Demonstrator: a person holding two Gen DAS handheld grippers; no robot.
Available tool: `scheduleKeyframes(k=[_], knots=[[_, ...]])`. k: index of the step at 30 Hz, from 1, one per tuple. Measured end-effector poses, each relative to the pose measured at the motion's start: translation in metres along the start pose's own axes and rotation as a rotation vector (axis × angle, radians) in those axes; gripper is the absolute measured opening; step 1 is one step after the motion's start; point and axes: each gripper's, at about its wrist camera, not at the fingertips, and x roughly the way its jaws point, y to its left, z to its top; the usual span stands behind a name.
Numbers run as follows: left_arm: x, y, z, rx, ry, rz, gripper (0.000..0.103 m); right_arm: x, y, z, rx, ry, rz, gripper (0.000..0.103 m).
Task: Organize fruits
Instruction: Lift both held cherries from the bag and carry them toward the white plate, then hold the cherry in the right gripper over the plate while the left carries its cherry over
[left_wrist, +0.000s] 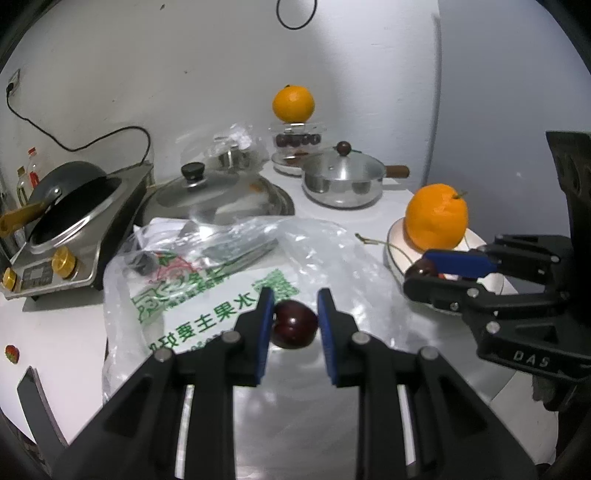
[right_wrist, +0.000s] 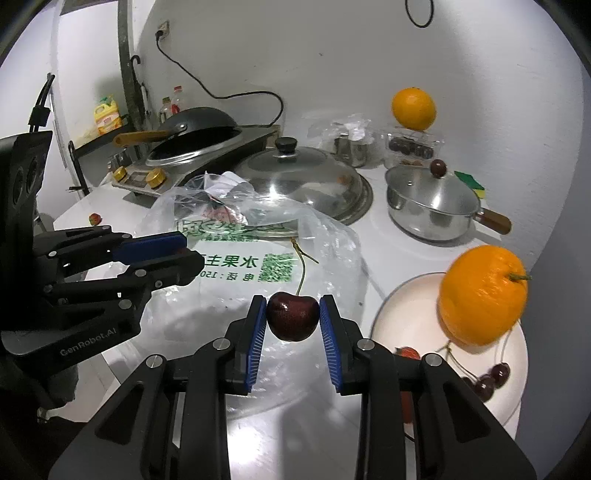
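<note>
In the left wrist view my left gripper (left_wrist: 295, 308) is shut on a dark red cherry (left_wrist: 294, 328) above a clear plastic bag (left_wrist: 207, 291) with green print. To its right my right gripper (left_wrist: 419, 267) hangs at the near rim of a white plate (left_wrist: 397, 236) that bears an orange (left_wrist: 437, 218). The right wrist view shows the right gripper (right_wrist: 293, 308) shut on a stemmed cherry (right_wrist: 293, 321) over the bag (right_wrist: 332, 243). The plate (right_wrist: 402, 317) there holds the orange (right_wrist: 482, 295) and loose cherries (right_wrist: 491, 380). The left gripper (right_wrist: 190, 253) is at the left.
At the back a second orange (left_wrist: 293, 103) sits on a clear box of cherries (left_wrist: 297, 140). A lidded saucepan (left_wrist: 343, 181), a large pot lid (left_wrist: 218, 195) and a cooker with a wok (left_wrist: 70, 221) crowd the counter. A strawberry (right_wrist: 95, 218) lies at the left edge.
</note>
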Motion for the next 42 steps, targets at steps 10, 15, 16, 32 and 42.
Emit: scheduleKeyframes(k=[10,15,16,32,42], knots=[[-0.001,-0.025,0.008,0.031,-0.011,-0.020,0.025,-0.018,-0.025,-0.014,0.039,-0.007,-0.036,0.031],[0.003,-0.037,0.013,0.048,-0.013,-0.032,0.025,-0.026,-0.038,-0.021,0.056,-0.008,-0.055,0.031],[0.004,-0.040,0.014,0.051,-0.013,-0.036,0.025,-0.028,-0.041,-0.022,0.060,-0.009,-0.058,0.031],[0.024,-0.079,0.029,0.109,-0.015,-0.065,0.025,-0.045,-0.090,-0.042,0.129,-0.009,-0.119,0.032],[0.030,-0.046,0.009,0.034,0.059,-0.014,0.026,-0.041,-0.109,-0.051,0.162,0.001,-0.139,0.032]])
